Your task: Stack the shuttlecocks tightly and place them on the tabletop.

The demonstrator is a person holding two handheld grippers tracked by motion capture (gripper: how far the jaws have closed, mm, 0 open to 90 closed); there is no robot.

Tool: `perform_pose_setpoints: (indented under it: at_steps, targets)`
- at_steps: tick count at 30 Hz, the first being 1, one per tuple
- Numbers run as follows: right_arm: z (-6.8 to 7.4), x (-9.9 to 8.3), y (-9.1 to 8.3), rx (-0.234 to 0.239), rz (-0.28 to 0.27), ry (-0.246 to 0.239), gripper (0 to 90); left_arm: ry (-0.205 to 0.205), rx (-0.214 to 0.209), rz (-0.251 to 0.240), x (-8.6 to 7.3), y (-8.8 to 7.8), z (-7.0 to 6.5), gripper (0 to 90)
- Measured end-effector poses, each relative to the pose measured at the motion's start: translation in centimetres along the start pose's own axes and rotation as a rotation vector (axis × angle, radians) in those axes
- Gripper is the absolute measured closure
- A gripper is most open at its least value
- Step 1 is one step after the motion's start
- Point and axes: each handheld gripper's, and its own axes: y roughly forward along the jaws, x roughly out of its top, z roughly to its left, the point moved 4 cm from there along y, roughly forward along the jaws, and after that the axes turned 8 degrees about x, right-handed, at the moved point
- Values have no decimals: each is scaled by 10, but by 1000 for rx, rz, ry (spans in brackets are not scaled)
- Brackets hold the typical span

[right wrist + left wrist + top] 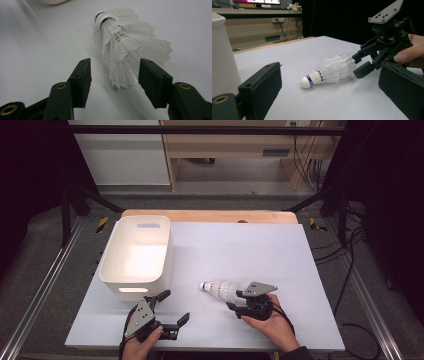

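Observation:
A nested stack of white feather shuttlecocks [220,289] lies on its side on the pale grey table sheet [240,250], with the cork tip and its blue band pointing left. My right gripper [235,300] is open. Its jaws straddle the skirt end of the stack [125,47], with a gap showing at the left jaw in the right gripper view [115,75]. My left gripper [174,307] is open and empty near the front edge, left of the stack. In the left gripper view, the shuttlecocks [327,71] and the right gripper [359,63] lie ahead of the left gripper [329,92].
A white plastic bin [137,255] with handle slots stands on the left half of the table, close behind my left gripper; its wall [222,57] shows at the left. Metal rails and cables run along both sides of the table.

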Motion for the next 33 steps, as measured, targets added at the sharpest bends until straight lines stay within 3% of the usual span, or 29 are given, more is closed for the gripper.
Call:
perform_pose_setpoints:
  at_steps: [6,12,20,23,28,33]
  targets:
    - [-2,-1,-6,-49,-11,-16,257,6,-6,9,0,1,-1,43]
    - [-7,-4,-20,-100,-44,-2,123,21,-11,18,0,1,-4,39]
    - [-22,-14,-52,-189,-145,29,78,38,-14,40,0,4,-8,36]
    - [-25,-16,-66,-226,-202,40,73,66,-19,68,-1,8,-12,33]
    - [-29,-23,-80,-256,-264,70,75,92,-59,102,3,17,-24,28]
    - [-31,-25,-86,-308,-305,36,68,113,-84,135,12,36,-31,28]
